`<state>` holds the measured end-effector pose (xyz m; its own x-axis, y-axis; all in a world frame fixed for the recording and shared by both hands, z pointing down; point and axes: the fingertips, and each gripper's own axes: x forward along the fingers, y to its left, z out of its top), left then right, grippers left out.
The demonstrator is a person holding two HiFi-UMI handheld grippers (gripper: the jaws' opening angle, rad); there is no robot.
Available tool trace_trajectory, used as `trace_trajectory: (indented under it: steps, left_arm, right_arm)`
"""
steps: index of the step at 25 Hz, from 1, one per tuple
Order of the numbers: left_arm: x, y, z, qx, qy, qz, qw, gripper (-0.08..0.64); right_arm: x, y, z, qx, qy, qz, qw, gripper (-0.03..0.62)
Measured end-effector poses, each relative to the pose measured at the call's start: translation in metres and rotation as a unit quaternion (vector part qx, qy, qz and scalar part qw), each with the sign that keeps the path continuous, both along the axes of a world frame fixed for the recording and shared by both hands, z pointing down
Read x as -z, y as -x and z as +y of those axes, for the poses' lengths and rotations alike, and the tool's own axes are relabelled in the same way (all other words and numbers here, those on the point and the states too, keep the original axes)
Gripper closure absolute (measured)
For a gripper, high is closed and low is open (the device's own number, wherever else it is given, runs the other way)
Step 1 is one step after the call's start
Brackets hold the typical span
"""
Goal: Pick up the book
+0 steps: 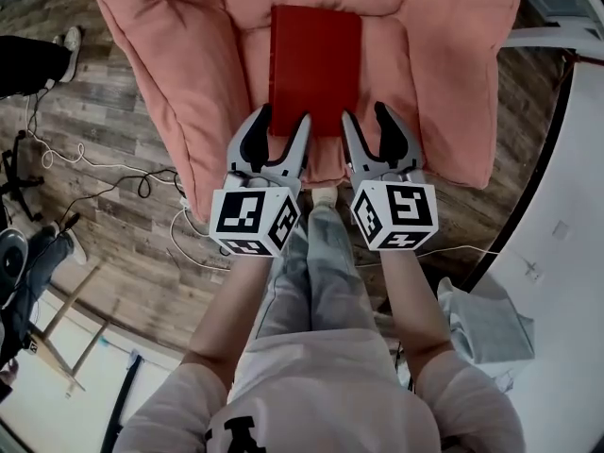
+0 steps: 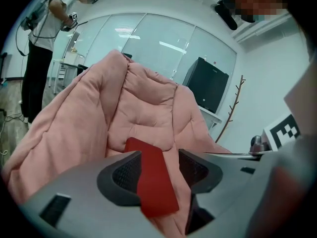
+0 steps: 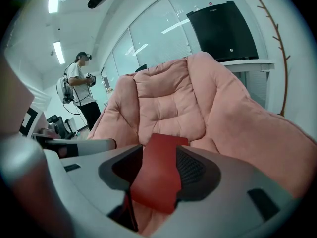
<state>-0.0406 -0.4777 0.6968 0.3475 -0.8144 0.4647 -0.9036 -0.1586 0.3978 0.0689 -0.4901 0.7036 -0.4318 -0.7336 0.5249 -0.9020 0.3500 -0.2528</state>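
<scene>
Head view: red book (image 1: 316,64) lies flat on the seat of a pink cushioned chair (image 1: 179,45), long side running 12 to 6 o'clock. The left gripper (image 1: 285,116) straddles the book's near left corner and the right gripper (image 1: 364,113) its near right corner. Both point toward 12, side by side, well apart from each other. Marker cubes (image 1: 253,217) ride at their 6 o'clock ends.

Left gripper view: left gripper (image 2: 159,170) has its jaws wide apart. The book (image 2: 153,182) slants through the gap, close against the left-hand pad and clear of the other. Not clamped.

Right gripper view: right gripper (image 3: 158,167) also has its jaws spread. The book (image 3: 158,177) fills most of the gap; contact with the pads cannot be judged, and no squeeze is evident.

Only the gripper views show the chair's tufted backrest (image 2: 143,108) rising behind the book, a glass wall (image 2: 148,43), a black cabinet (image 3: 223,31), a bare branch stand (image 3: 275,33), and a standing person (image 3: 81,88) wearing gear at 9 to 10 o'clock.

Only the head view shows the wood-plank floor (image 1: 113,225) with loose cables (image 1: 104,173) at 9 o'clock and a white surface (image 1: 566,234) at 3 o'clock.
</scene>
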Motion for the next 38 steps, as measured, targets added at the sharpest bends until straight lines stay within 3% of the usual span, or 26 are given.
trace_trajectory:
  steps: [15,24,38]
  left_arm:
    - [-0.082,0.002,-0.016,0.009,0.065,-0.024,0.9975,0.308]
    - [-0.106,0.01,-0.025,0.02,0.094,-0.041,0.9945,0.295]
    - [-0.147,0.013,-0.031,0.027,0.143,-0.047,0.9882,0.245]
  right_arm:
    - [-0.093,-0.005,-0.014,-0.004,0.053,0.005,0.999,0.35]
    - [-0.128,-0.007,-0.019,-0.005,0.08,0.003,0.997,0.322]
    - [-0.17,0.0,-0.022,-0.006,0.139,-0.049,0.989,0.267]
